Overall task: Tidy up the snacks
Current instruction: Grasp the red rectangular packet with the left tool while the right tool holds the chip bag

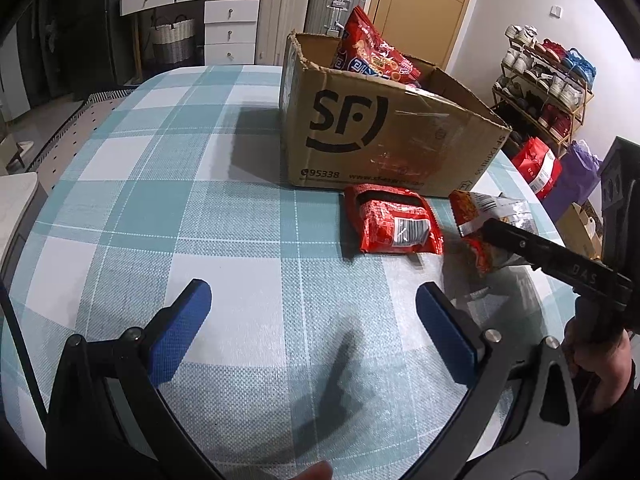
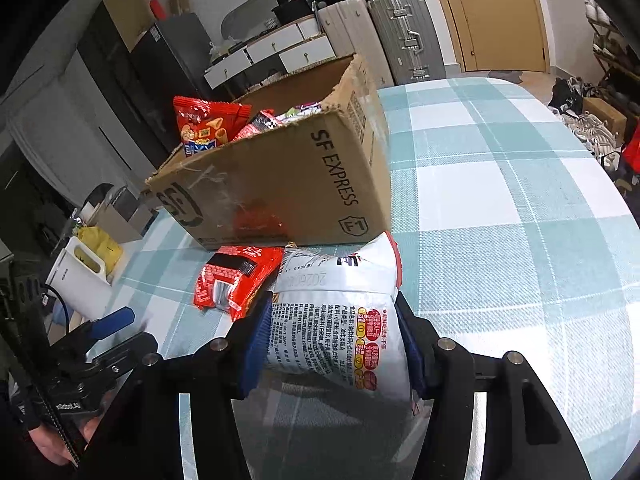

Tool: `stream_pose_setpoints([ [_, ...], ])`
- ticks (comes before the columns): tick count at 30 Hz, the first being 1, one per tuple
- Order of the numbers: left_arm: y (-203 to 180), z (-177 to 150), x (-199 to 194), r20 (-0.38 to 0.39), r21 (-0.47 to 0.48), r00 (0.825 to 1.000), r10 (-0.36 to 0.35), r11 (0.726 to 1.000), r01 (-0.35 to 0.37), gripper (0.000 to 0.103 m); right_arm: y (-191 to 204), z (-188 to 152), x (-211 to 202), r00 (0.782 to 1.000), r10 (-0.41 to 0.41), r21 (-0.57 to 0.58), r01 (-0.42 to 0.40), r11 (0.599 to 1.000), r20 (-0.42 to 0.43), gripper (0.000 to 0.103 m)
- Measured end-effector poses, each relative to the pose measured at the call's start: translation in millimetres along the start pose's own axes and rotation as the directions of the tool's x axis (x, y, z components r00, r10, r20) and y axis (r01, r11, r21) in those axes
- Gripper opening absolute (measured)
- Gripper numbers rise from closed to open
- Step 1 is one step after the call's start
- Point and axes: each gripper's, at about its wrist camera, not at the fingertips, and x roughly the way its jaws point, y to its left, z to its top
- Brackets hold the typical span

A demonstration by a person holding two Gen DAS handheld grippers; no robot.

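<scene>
Beside the cardboard box (image 2: pixel 288 184), the right gripper (image 2: pixel 332 344) clamps a silver snack bag (image 2: pixel 340 320). The left gripper (image 1: pixel 312 320) hangs wide apart, holding nothing, above the checked tablecloth (image 1: pixel 160 200).

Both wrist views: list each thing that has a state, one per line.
Left gripper: open, empty, above the tablecloth.
Right gripper: shut on the silver-backed snack bag.
SF Express box: open-topped, holding snack bags.
Red snack packet: lying flat on the table, ungripped.
Door: closed.

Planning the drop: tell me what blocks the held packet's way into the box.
Only the cardboard box near wall rises between the silver packet in the right gripper and its open top; nothing else visible.
</scene>
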Motion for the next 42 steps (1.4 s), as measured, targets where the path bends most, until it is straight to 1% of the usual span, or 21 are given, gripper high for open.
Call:
stream_pose_setpoints([
  [10,-11,-5,-8,-0.015,0.015,1.000,0.005,1.000,-0.005,0.102,-5,-16,-22,1.000,0.021,0.017,-0.021,1.000,0.013,0.057],
  [17,-24,0,-5,-0.027,0.045,1.000,0.009,0.999,-0.008,0.102,-12,-27,-34,0.999,0.029,0.028,-0.030,0.999,0.024,0.057],
  [23,-36,9,11,-0.060,0.054,0.998,0.000,0.999,0.004,0.102,-18,-32,-42,0.999,0.026,0.034,-0.027,0.999,0.038,0.057],
  [27,-45,16,23,-0.068,0.053,0.998,-0.007,0.999,0.011,0.102,-23,-33,-48,0.999,0.017,0.037,-0.019,0.999,0.039,0.057],
  [32,-59,29,38,-0.072,0.079,0.997,-0.004,0.997,0.010,0.102,-27,-34,-55,0.999,0.006,0.034,-0.008,0.999,0.052,0.057],
  [35,-65,36,47,-0.088,0.070,0.996,-0.020,0.997,0.026,0.102,-31,-35,-57,0.999,-0.017,0.045,0.015,0.999,0.044,0.057],
  [39,-72,47,58,-0.083,0.089,0.996,-0.007,0.996,0.014,0.102,-37,-35,-63,0.999,-0.017,0.054,0.015,0.998,0.050,0.057],
  [42,-75,56,70,-0.093,0.094,0.996,0.008,0.996,0.001,0.102,-39,-35,-67,0.998,-0.025,0.053,0.021,0.998,0.058,0.057],
])
